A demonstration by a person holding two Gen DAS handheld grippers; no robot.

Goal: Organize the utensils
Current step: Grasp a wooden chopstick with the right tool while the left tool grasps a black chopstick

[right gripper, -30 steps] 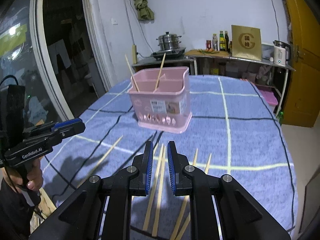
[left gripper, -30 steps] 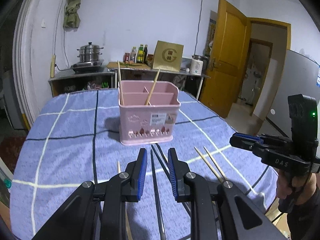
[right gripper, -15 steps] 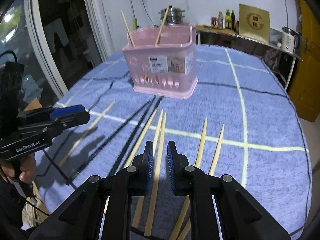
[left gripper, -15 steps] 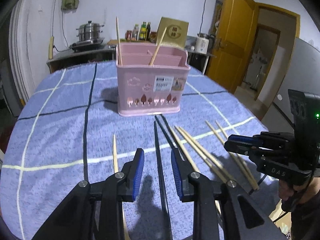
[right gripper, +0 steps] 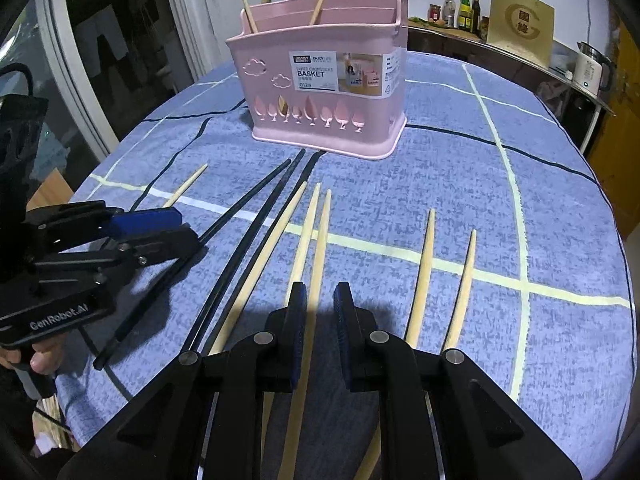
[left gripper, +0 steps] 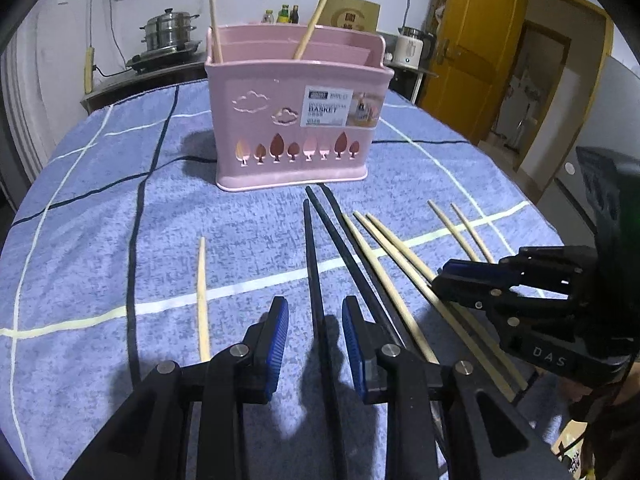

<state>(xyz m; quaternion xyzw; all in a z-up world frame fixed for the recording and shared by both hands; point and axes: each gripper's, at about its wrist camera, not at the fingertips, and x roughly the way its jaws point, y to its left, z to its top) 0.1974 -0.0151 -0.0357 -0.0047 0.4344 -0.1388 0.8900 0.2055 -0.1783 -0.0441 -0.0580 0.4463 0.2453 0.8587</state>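
A pink chopstick basket [left gripper: 296, 120] [right gripper: 320, 80] stands at the far middle of the blue checked cloth, with two wooden chopsticks upright in it. Several wooden chopsticks [left gripper: 384, 256] [right gripper: 424, 272] and black chopsticks [left gripper: 344, 248] [right gripper: 256, 232] lie loose in front of it. My left gripper [left gripper: 315, 320] [right gripper: 184, 228] is low over the cloth and open. One black chopstick [left gripper: 313, 264] runs between its fingers, untouched. My right gripper [right gripper: 320, 300] [left gripper: 444, 280] stands narrowly open over a wooden chopstick [right gripper: 320, 232], which passes between its pads without being gripped.
A lone wooden chopstick [left gripper: 202, 300] lies left of the left gripper. Two more [left gripper: 460, 228] lie at the right near the table's edge. Behind the table are a counter with a steel pot [left gripper: 170, 34], bottles, a kettle [right gripper: 590, 68] and a yellow door [left gripper: 472, 44].
Both grippers have come down and tilted toward the loose chopsticks, nearer the basket. The left jaws have widened a little. The right jaws keep the same gap.
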